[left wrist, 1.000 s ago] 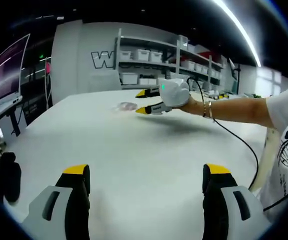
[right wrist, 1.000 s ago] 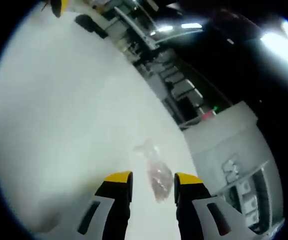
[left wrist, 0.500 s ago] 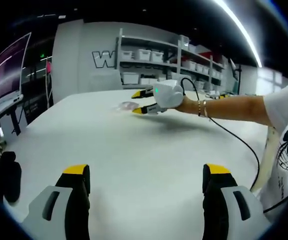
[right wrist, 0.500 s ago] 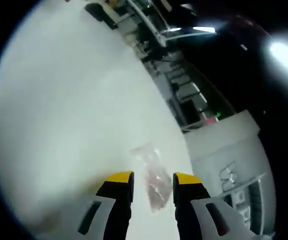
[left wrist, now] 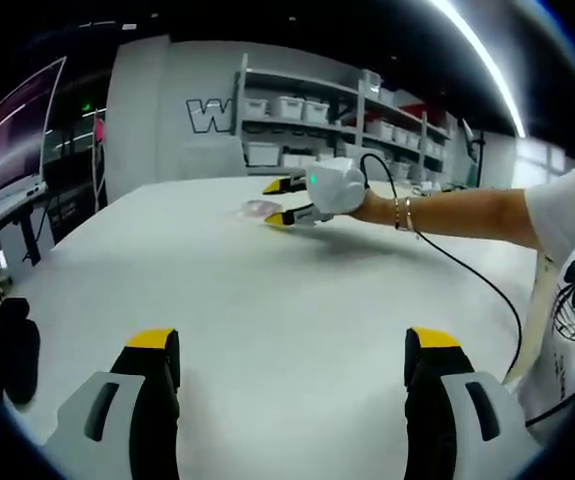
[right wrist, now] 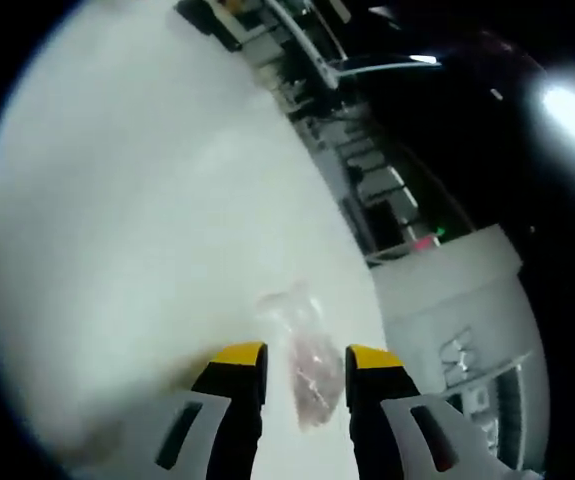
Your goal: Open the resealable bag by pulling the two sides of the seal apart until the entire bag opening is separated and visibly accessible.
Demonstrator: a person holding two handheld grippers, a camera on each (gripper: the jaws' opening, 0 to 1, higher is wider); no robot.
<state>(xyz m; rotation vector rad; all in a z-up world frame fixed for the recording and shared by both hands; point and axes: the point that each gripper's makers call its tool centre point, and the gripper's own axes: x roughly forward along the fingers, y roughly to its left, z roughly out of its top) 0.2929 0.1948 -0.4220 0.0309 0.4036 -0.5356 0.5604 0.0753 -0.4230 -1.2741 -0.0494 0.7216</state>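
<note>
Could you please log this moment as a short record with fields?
surface: white table
bag: clear bag with pinkish contents, flat on the table, seal not yet pulled apart
right gripper: open, fingers either side of the bag; whether they touch it cannot be told
left gripper: open, holding nothing, far from the bag
person: bare forearm with bracelet, reaching across the table
background: shelves with bins

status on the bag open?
Right gripper open, fingers straddling the resealable bag, not closed on it. Left gripper open, idle over bare table. Bag lying flat, seal looks untouched. Nothing in the way.
</note>
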